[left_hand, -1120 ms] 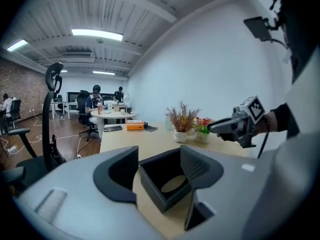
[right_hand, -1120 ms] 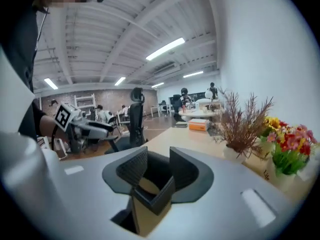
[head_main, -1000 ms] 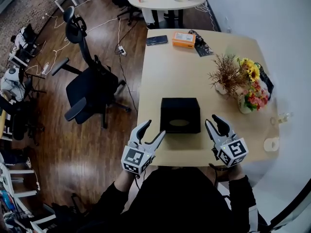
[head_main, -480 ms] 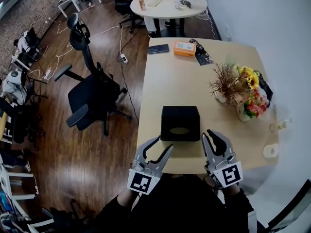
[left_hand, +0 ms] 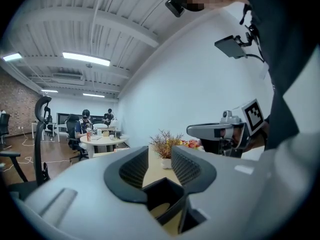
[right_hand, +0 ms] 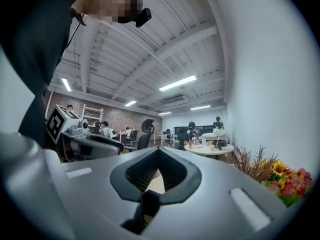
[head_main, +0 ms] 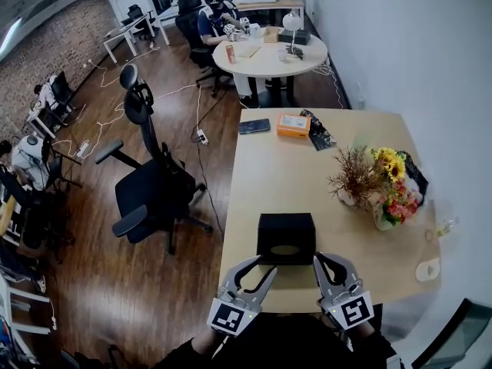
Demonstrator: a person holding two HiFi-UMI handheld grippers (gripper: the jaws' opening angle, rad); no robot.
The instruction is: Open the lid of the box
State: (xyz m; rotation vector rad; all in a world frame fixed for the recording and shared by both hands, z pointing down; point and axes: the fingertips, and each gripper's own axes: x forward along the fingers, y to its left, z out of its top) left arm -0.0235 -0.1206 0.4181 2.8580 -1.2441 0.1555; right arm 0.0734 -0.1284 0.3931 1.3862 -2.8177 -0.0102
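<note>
Nearest the camera, at the bottom of the head view, two grippers are held side by side over the near edge of a light wooden table (head_main: 284, 167). The left gripper (head_main: 260, 268) is seen with its jaws closing; in the left gripper view (left_hand: 160, 155) a narrow gap remains between the ribbed pads, and only the tabletop and a distant plant are seen through it, so nothing is gripped. The right gripper (head_main: 327, 260) is seen with its jaws pressed together; in the right gripper view (right_hand: 159, 152) the tips meet in a point with nothing between them.

Just beyond both grippers, and between them, the black box (head_main: 286, 237) is set upright on the table near its front edge. An oval opening is seen in its top, and the lid is down. The left jaws reach close to its near left corner; contact cannot be made out.

Farther back on the right side of the table, a dried-grass arrangement (head_main: 354, 177) is placed just beside a bouquet of yellow and red flowers (head_main: 395, 188). At the far end of the table an orange box (head_main: 294, 124) lies between a dark phone (head_main: 254, 126) and a dark booklet (head_main: 319, 139).

To the left, a black office chair (head_main: 150, 194) stands on the wooden floor (head_main: 115, 283). Beyond the table, a round white table (head_main: 269, 56) is seen with seated people at it.
</note>
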